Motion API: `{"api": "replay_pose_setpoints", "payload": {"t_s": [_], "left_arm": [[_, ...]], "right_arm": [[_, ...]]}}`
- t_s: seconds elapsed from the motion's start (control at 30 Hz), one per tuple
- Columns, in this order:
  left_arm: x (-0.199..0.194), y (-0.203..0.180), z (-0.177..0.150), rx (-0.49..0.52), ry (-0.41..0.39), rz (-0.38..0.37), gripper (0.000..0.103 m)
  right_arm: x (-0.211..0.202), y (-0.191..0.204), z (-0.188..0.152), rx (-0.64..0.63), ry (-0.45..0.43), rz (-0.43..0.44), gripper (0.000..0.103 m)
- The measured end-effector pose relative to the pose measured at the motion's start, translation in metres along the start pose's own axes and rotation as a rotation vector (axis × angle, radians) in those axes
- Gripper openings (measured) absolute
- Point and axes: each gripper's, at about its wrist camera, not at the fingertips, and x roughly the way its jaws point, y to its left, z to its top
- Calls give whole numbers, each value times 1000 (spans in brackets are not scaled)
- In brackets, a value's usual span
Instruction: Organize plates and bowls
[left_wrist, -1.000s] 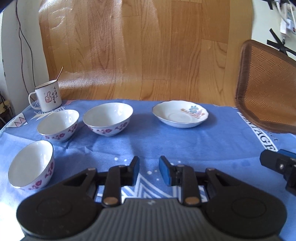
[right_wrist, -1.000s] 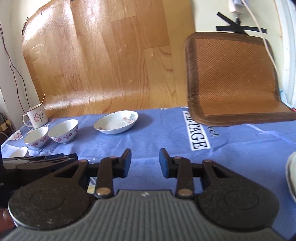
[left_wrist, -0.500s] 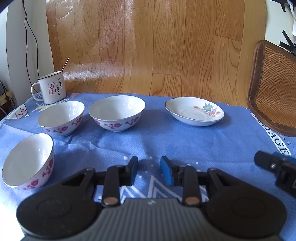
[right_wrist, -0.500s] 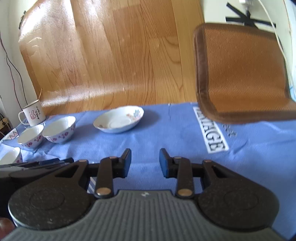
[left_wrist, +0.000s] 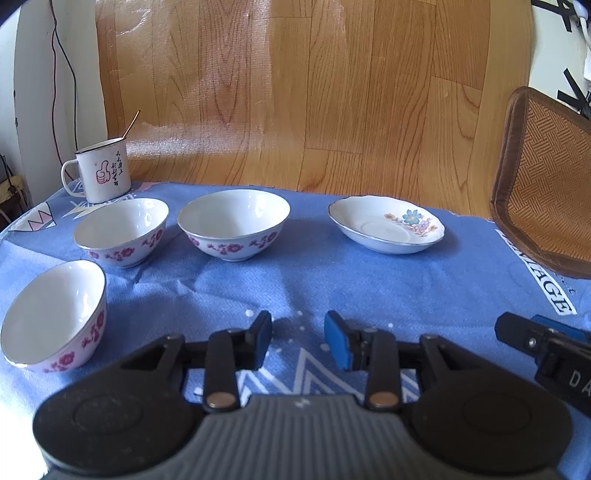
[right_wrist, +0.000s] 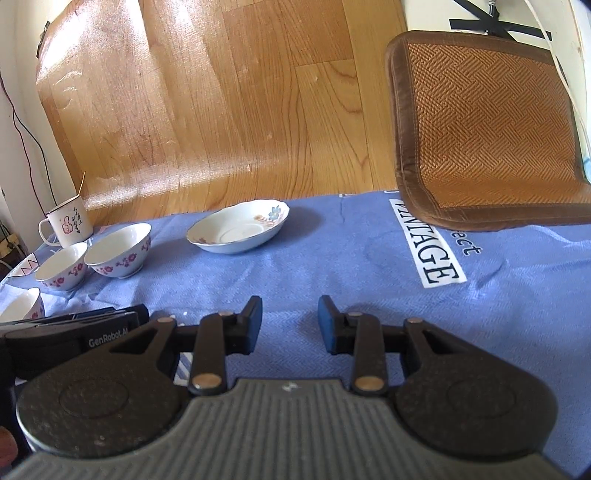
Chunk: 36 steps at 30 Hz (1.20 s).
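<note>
Three white bowls with pink flowers stand on the blue cloth: one near left (left_wrist: 53, 317), one behind it (left_wrist: 122, 230), a larger one in the middle (left_wrist: 233, 223). A shallow white floral plate (left_wrist: 386, 225) lies further right; it also shows in the right wrist view (right_wrist: 238, 230). My left gripper (left_wrist: 298, 341) is open and empty above the cloth, in front of the bowls. My right gripper (right_wrist: 290, 325) is open and empty, well short of the plate. The bowls show at the left in the right wrist view (right_wrist: 118, 251).
A white enamel mug (left_wrist: 101, 173) with a spoon stands at the back left. A brown woven mat (right_wrist: 484, 125) leans at the back right. A wood-pattern sheet (left_wrist: 295, 85) backs the table. The blue cloth (right_wrist: 369, 266) bears a "VINTAGE" label.
Both views have shifted: the left gripper turned slightly left and nearer the bowls, the right gripper swung and the plate sits more central. Both stay open.
</note>
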Motion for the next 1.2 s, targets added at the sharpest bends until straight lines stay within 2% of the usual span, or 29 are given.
{"api": "replay_pose_setpoints", "payload": {"t_s": [0.23,1.0,1.1,1.2], "left_arm": [[-2,6,0,-31,-14,-30,40],[-1,7,0,-49,-14,-36,48],[-2,7,-1,-53,-18,-39,48],[-3,8,-1,-56,-26,-43,48]], "right_arm": [[0,0,-1,6,-2,1,37],[5,0,-1,9,28,2,37],[13,-8,7,54,51,18,37],[32,-16,32,121,65,-6,37]]}}
